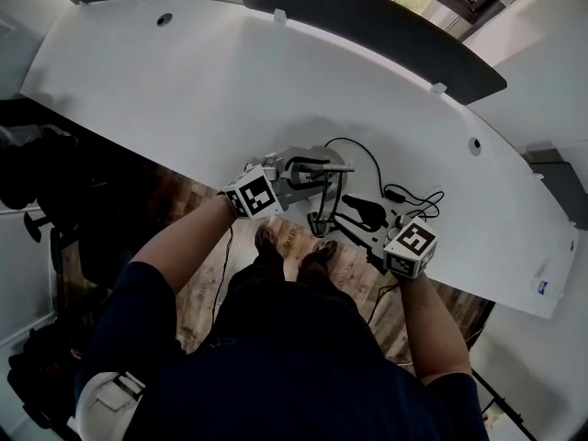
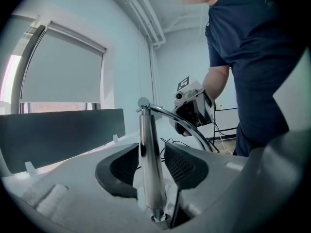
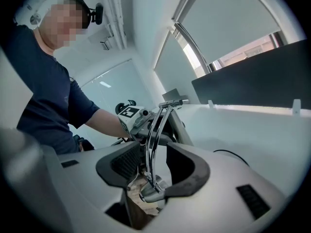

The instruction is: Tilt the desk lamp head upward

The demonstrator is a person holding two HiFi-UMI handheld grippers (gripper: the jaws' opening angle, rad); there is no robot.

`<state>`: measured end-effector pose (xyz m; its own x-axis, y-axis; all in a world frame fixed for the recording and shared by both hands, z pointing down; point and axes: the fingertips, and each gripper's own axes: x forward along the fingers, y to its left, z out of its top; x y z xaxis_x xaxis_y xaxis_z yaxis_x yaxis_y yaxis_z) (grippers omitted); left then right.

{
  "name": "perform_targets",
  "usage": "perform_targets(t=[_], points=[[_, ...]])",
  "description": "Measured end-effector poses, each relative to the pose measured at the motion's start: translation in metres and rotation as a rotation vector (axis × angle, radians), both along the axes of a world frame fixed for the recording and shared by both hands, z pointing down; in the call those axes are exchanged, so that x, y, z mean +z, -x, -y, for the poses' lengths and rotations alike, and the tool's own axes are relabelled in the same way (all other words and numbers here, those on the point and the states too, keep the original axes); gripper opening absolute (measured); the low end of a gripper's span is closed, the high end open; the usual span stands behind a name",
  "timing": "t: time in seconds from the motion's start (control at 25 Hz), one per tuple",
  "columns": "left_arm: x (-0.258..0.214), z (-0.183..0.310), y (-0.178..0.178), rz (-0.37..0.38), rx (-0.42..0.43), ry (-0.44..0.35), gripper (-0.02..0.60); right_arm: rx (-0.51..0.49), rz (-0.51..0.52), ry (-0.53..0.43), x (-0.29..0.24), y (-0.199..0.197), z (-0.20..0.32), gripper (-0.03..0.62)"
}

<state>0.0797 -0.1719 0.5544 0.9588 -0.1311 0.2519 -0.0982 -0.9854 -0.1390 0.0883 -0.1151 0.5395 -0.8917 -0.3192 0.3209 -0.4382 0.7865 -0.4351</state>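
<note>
The chrome desk lamp [image 1: 317,180] stands near the front edge of the white desk [image 1: 230,81]. My left gripper [image 1: 292,171] is at the lamp's upper end. In the left gripper view a chrome tube [image 2: 148,144] of the lamp rises between the jaws of the left gripper [image 2: 151,166], with thin gaps on both sides, so it is open. My right gripper [image 1: 369,237] is low by the lamp's base. In the right gripper view the lamp's paired thin arms [image 3: 154,130] pass between the spread jaws of the right gripper [image 3: 154,161], untouched by the pads.
A black cable [image 1: 367,159] loops from the lamp across the desk to the right. A dark partition panel [image 1: 367,16] lines the desk's far edge. Wooden floor [image 1: 184,209] and the person's shoes show below the front edge.
</note>
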Motion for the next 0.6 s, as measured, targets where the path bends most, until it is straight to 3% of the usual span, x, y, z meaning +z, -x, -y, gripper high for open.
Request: perform_targets(t=[0.24,0.4,0.6], points=[[0.000,0.003,-0.003,0.002,0.027,-0.009,0.153,-0.173,0.030,0.025,0.011,0.016,-0.010,0.175],[0.005,0.001,-0.006,0.003,0.073,-0.009,0.152,-0.244,0.045,0.038,0.015,0.024,-0.012,0.172],[0.006,0.001,-0.011,-0.006,0.081,-0.005,0.152,-0.303,0.055,0.054,0.022,0.039,-0.017,0.123]])
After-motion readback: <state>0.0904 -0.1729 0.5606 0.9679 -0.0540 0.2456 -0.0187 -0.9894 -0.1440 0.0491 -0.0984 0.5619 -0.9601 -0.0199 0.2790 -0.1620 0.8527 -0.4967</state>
